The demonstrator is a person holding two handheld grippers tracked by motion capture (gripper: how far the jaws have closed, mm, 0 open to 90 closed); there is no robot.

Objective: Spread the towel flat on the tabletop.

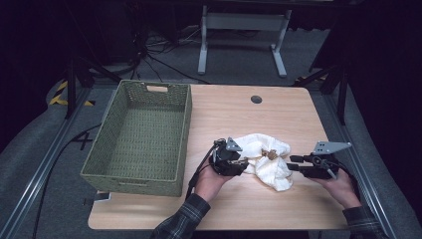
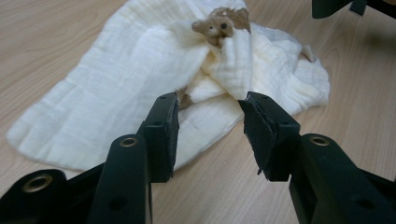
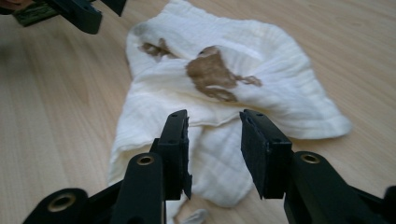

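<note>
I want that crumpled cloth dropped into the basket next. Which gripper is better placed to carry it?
Probably left: the left gripper sits between the cloth and the basket, its jaws open at the cloth's edge. The right gripper is farther away.

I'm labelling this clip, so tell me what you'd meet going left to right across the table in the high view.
Green woven basket → left gripper, jaws open → crumpled white cloth with a brown bear print → right gripper, jaws open, with its grey plate on top.

A crumpled cream muslin cloth (image 1: 266, 160) with a small brown bear patch lies loosely bunched on the wooden tabletop.
</note>
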